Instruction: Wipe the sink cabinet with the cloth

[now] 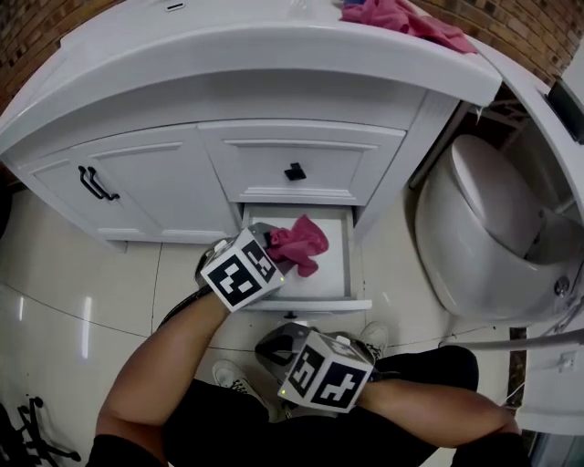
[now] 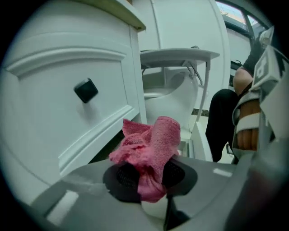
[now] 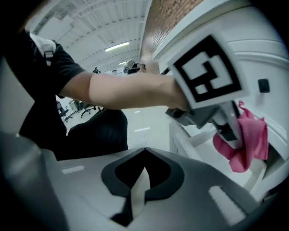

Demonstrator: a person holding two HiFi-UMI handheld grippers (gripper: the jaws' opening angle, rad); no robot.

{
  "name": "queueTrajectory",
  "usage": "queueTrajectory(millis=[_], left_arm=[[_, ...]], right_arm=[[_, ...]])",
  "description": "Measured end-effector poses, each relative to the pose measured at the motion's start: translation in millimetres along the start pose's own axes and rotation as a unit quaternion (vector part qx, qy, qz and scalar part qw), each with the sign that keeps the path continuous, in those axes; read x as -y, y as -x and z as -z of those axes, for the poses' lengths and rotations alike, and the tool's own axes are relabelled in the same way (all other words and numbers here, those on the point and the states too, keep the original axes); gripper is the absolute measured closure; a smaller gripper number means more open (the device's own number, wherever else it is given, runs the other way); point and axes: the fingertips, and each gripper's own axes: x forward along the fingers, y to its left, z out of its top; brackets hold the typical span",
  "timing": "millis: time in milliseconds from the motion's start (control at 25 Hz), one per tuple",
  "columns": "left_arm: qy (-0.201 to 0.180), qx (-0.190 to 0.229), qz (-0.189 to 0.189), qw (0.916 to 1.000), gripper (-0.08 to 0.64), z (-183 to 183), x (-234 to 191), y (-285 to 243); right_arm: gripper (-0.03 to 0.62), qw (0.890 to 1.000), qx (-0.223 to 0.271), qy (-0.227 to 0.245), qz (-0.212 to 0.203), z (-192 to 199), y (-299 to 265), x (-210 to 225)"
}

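Over open bottom drawer (image 1: 311, 304), left gripper (image 2: 151, 173) fingers grasping pink cloth (image 2: 153, 144), right gripper (image 3: 143, 169) fingers clenched together

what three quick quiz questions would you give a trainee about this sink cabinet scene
1. True or false: the right gripper holds the pink cloth.
2. Which drawer of the sink cabinet is open? A the upper drawer; B the lower drawer; C both.
3. Fill in: a second pink cloth lies on the ____.

Key
1. False: the left gripper is shut on it above the open drawer; the right gripper is shut and empty.
2. B
3. countertop
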Motion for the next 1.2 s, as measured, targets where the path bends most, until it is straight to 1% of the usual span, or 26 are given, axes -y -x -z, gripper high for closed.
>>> queueTrajectory(millis=[120,200,280,400,600,760,1040,1200], left_arm=[[-0.009,-0.033,0.020,0.9992,0.462,7,-8,-35],[-0.010,-0.046,0.031,0.9984,0.463,6,-12,-54],[-0.019,-0.057,0.039,0.9974,0.463,3,-15,-72],[-0.033,-0.072,0.047,0.9958,0.463,-4,-17,-95],[-0.028,-0.091,0.060,0.9937,0.463,-4,-24,-126],[-0.012,-0.094,0.066,0.9934,0.463,0,-26,-134],[-0.007,-0.092,0.068,0.9934,0.463,5,-23,-134],[-0.001,-0.094,0.060,0.9938,0.463,8,-27,-131]], right_arm=[[0.586,0.999,-0.027,0.003,-0.024,7,-16,2],[0.586,0.999,-0.028,-0.003,-0.041,7,-22,4],[0.586,0.998,-0.026,-0.008,-0.053,7,-27,7],[0.586,0.998,-0.022,-0.004,-0.061,5,-33,6],[0.586,0.997,-0.030,0.020,-0.063,8,-41,9],[0.586,0.997,-0.026,0.020,-0.065,6,-41,14],[0.586,0.997,-0.018,0.019,-0.068,3,-36,18],[0.586,0.997,-0.018,0.020,-0.067,4,-36,17]])
